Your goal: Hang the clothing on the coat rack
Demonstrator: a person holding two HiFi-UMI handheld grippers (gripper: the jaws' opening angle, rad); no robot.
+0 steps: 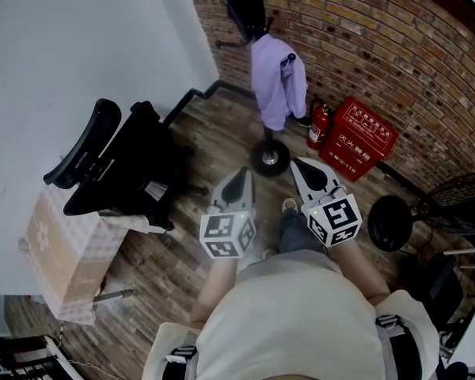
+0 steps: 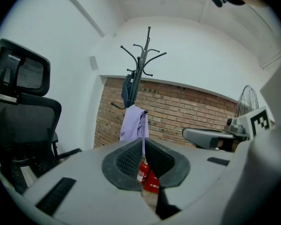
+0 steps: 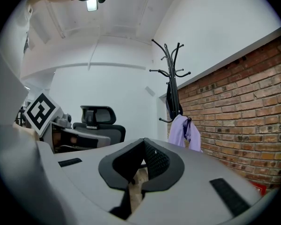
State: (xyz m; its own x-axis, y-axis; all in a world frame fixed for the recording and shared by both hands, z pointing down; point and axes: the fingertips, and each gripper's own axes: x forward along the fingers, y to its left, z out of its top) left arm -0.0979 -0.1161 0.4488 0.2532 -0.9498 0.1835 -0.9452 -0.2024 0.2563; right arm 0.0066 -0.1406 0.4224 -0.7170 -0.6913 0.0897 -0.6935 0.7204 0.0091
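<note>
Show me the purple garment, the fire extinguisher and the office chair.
purple garment (image 1: 275, 81), head view, middle of the hanging cloth.
fire extinguisher (image 1: 316, 129), head view, red body.
office chair (image 1: 134, 161), head view, dark middle of the chair.

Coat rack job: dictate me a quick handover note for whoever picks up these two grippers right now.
Left gripper: shut, empty.
Right gripper: shut, empty.
Both are held low in front of the person, back from the coat rack.
Lilac garment hangs on a lower hook of the rack; a dark garment hangs above it.
Done: clothing is hung.
Left: apparently nothing; no loose clothing shows in view.
</note>
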